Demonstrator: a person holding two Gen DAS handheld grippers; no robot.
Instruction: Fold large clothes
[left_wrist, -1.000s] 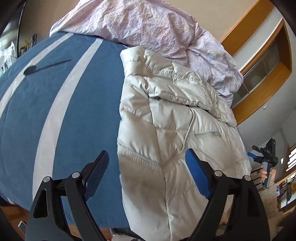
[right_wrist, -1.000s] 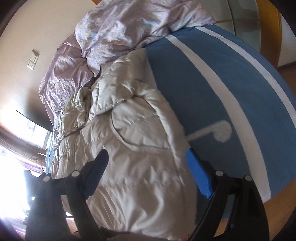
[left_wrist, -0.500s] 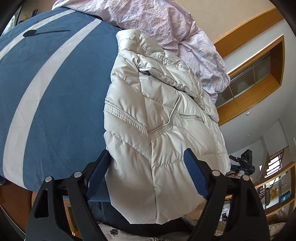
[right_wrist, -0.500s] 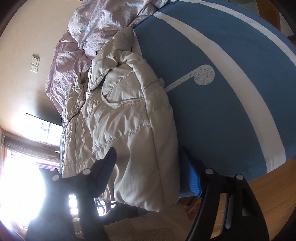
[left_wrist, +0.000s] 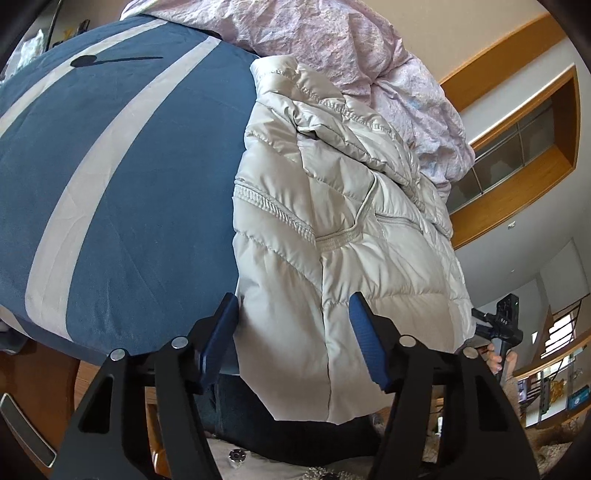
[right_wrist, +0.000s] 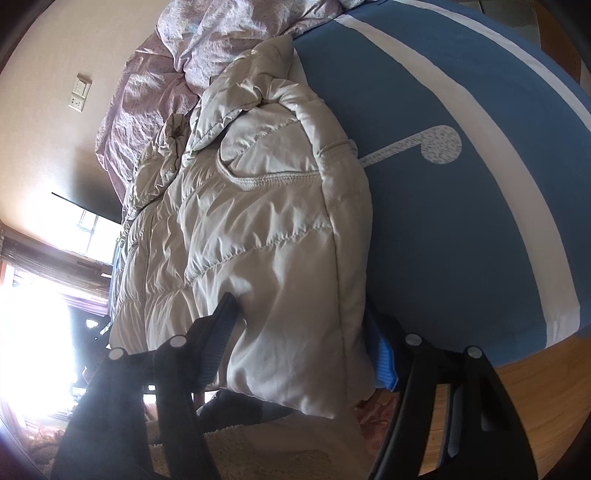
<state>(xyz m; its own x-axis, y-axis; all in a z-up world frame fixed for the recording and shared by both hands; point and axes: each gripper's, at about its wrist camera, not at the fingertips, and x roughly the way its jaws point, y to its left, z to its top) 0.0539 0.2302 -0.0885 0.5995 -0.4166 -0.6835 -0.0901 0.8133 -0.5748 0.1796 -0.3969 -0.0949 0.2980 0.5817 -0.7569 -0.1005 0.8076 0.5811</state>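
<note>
A cream quilted puffer jacket lies on a blue bed cover with white stripes, its hem hanging over the near edge. My left gripper is open, its blue pads on either side of one hem corner, not closed on it. In the right wrist view the jacket fills the middle. My right gripper is open around the other hem corner, the right pad partly hidden behind the fabric.
A crumpled lilac duvet is bunched at the head of the bed behind the jacket. Wooden floor and a pale rug lie below the bed edge. Wooden shelving lines the wall.
Both grippers have dropped toward the near bed edge and moved in on the jacket's hem, which now sits between each pair of fingers. The jaws are slightly narrower than before.
</note>
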